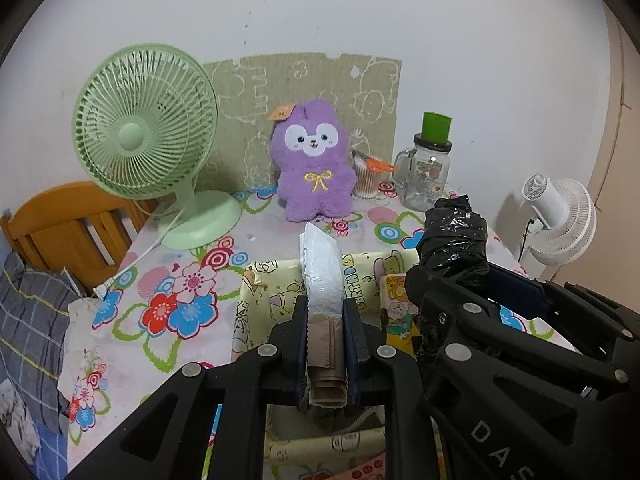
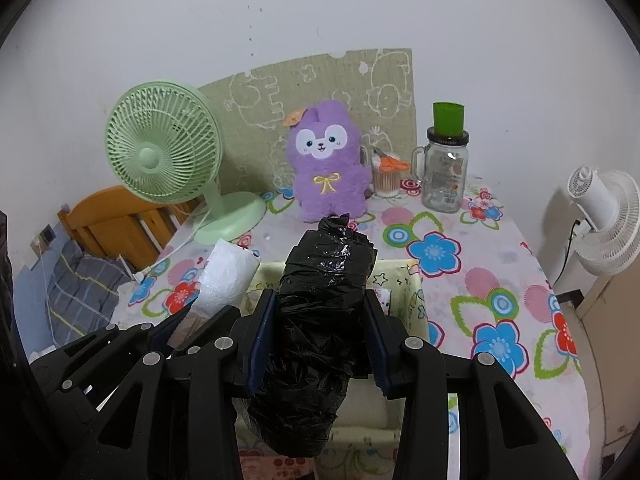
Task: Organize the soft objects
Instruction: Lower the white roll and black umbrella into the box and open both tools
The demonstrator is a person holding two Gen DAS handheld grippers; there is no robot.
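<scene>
My left gripper (image 1: 326, 320) is shut on a flattened roll of white and beige plastic bags (image 1: 322, 276), held above a yellow cartoon-print fabric box (image 1: 260, 280). My right gripper (image 2: 320, 324) is shut on a fat roll of black plastic bags (image 2: 320, 292), held above the same box (image 2: 416, 292). The black roll (image 1: 454, 240) shows to the right in the left wrist view, and the white roll (image 2: 226, 276) to the left in the right wrist view. A purple plush rabbit (image 1: 314, 168) sits upright at the back of the table.
A green desk fan (image 1: 148, 136) stands back left with its cord trailing. A glass jar with a green cup (image 1: 430, 168) and a cotton-swab holder with orange scissors (image 1: 370, 176) stand back right. A white fan (image 2: 600, 216) stands beyond the table's right edge. A wooden bed frame (image 1: 68, 224) is left.
</scene>
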